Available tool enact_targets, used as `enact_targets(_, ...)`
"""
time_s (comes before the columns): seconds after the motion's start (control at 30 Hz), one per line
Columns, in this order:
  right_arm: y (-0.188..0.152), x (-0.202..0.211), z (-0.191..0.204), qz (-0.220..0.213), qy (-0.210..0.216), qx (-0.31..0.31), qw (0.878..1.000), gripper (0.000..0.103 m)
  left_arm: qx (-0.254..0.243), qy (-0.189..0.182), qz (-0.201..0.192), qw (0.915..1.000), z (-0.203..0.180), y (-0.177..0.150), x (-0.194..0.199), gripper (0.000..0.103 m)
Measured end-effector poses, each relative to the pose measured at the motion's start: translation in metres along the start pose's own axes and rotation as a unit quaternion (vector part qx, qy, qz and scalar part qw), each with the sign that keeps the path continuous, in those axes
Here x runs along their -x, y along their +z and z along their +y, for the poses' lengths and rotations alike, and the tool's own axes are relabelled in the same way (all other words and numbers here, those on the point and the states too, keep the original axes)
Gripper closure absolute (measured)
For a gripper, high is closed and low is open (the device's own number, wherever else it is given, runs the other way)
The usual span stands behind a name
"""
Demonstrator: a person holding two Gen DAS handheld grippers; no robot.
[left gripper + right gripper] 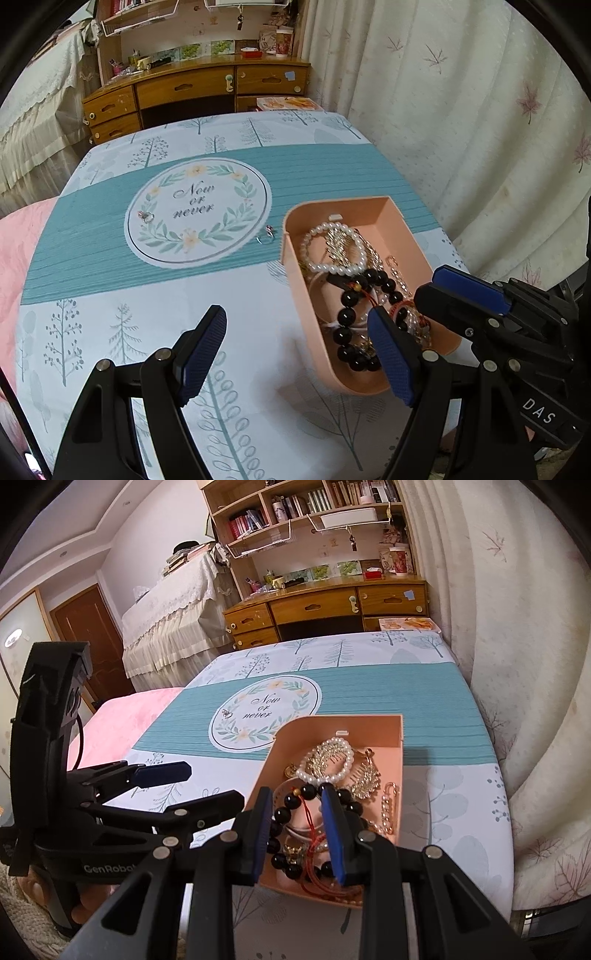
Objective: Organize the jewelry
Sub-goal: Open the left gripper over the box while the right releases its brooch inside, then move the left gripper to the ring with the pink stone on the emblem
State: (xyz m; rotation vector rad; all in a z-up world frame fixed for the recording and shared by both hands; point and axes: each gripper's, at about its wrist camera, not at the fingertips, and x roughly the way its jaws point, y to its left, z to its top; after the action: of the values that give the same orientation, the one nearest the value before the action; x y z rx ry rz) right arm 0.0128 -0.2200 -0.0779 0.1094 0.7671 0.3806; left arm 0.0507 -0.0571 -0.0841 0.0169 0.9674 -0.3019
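The right hand-held gripper (297, 830) reaches into the pink tray (400, 738), its jaws partly apart astride the black bead bracelet (284, 814); whether the pads press on the beads cannot be told. At twelve o'clock from it lie a pearl bracelet (345, 766) and a gold hair comb (364, 779). The left hand-held gripper (295, 354) stands released, jaws wide, one finger above the cloth and the other finger (391, 358) over the tray's near rim. On the desk, covered by a tree-print tablecloth (110, 350), a ring (266, 236) lies just beside the tray at nine o'clock, and another ring (146, 217) lies on the printed wreath circle (199, 210).
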Motion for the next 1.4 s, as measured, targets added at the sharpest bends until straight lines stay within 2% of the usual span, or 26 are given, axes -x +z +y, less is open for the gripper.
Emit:
enact_targets(0.13,0.02,-0.007,0.005,0.007,-0.008,0.0,1.0,0.075,0.003,0.01,-0.017,0.9998,0.014,0.011,0.007,0.017)
enact_targets(0.27,0.047,-0.017,0.002,0.03,0.011,-0.024,0.999,0.075,0.005,0.018,-0.024,0.9995,0.038,0.028,0.014,0.016)
enact_targets(0.37,0.07,-0.028,0.0,0.044,-0.003,-0.027,0.999,0.075,0.0,0.041,-0.024,0.9989,0.061,0.043,0.014,0.016)
enact_targets(0.53,0.103,-0.057,-0.008,0.087,-0.003,-0.045,0.995,0.075,-0.006,0.052,0.001,0.9986,0.099,0.068,0.001,0.016)
enact_targets(0.7,0.129,-0.104,-0.013,0.158,0.012,-0.071,0.985,0.075,-0.027,0.05,0.033,0.9978,0.121,0.088,-0.026,0.016)
enact_targets(0.8,0.136,-0.133,-0.013,0.202,0.023,-0.085,0.975,0.075,-0.026,0.048,0.053,0.9971,0.132,0.098,-0.043,0.017)
enact_targets(0.9,0.137,-0.158,-0.008,0.246,0.029,-0.087,0.965,0.075,-0.025,0.049,0.064,0.9964,0.144,0.109,-0.056,0.023)
enact_targets(1.13,0.132,-0.205,0.011,0.337,0.002,-0.051,0.94,0.075,-0.01,0.041,0.103,0.9937,0.167,0.119,-0.08,0.036)
enact_targets(1.4,0.128,-0.226,0.021,0.373,-0.027,-0.022,0.927,0.076,-0.004,0.042,0.114,0.9926,0.182,0.112,-0.092,0.037)
